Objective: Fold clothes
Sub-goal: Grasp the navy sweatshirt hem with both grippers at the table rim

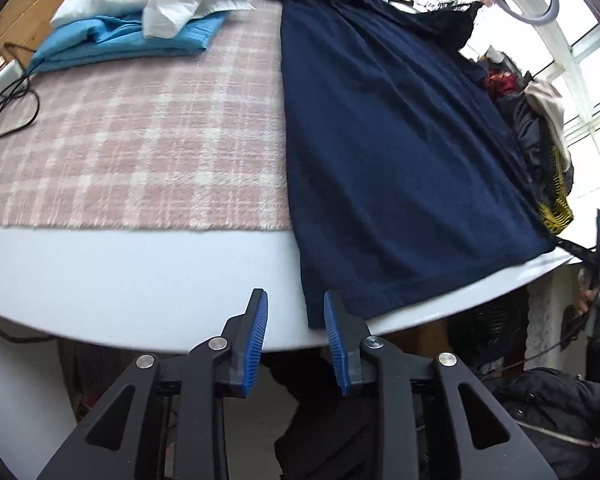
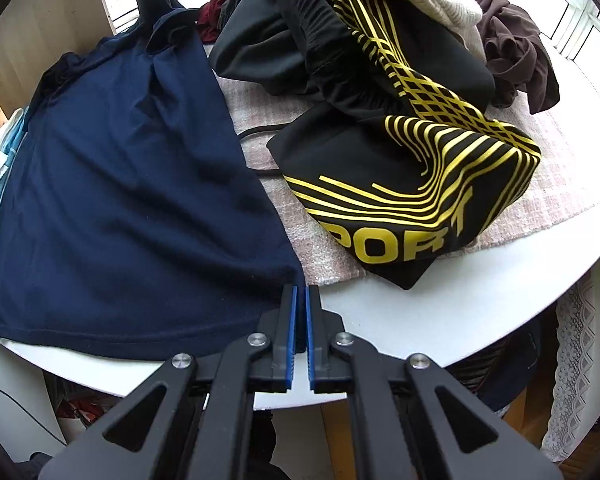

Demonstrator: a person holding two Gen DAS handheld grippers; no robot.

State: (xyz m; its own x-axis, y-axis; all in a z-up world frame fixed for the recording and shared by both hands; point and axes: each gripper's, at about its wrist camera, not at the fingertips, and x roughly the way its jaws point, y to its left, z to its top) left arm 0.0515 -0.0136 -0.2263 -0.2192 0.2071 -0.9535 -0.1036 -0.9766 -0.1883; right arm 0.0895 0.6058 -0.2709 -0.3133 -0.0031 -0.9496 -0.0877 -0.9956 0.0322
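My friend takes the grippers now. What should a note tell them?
Left gripper: open, at the hem corner of the navy blue T-shirt, gripping nothing.
Right gripper: shut, at the shirt's other hem corner; whether it pinches cloth is unclear.
The shirt lies flat on the pink checked blanket.
Done: a blue and white folded stack.
Left: fold this shirt, then the heap with the black and yellow sport garment.

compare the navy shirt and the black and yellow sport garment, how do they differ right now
The navy shirt lies spread flat; the black and yellow garment lies crumpled in folds. The navy shirt is plain, while the black and yellow garment carries yellow stripes and lettering. The right gripper is shut at the navy shirt's hem corner; nothing touches the black and yellow garment. Both lie on the white table.
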